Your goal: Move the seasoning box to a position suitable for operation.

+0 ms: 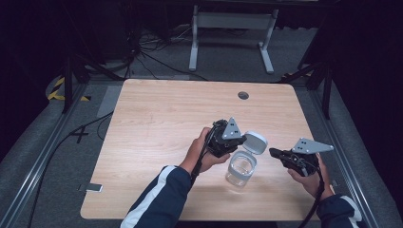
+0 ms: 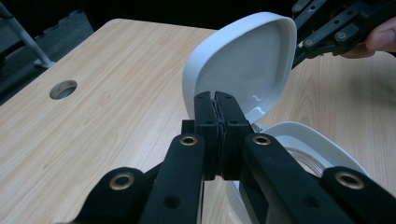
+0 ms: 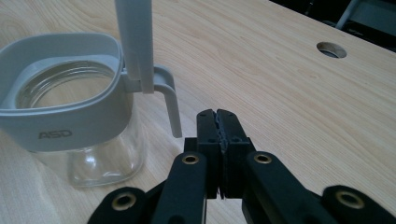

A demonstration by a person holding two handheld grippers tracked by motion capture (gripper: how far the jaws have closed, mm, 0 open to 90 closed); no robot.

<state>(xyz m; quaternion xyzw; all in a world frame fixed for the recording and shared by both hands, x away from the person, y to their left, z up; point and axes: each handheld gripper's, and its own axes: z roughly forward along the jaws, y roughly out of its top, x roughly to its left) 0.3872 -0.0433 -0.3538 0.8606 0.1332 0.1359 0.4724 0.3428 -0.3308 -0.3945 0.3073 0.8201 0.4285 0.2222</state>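
Jaws shut over pale wooden table (image 1: 157, 123), dark room.

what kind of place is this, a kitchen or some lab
Likely a lab or recording setup, not a kitchen: a bare wooden table with a cable hole, metal rails beside it, loose cables on grey carpet, and dark surroundings.

- A wooden table (image 1: 157, 123) lay under both grippers.
- A round hole (image 1: 243, 95) sat beyond them.
- White frame legs (image 1: 193, 42) stood farther beyond.
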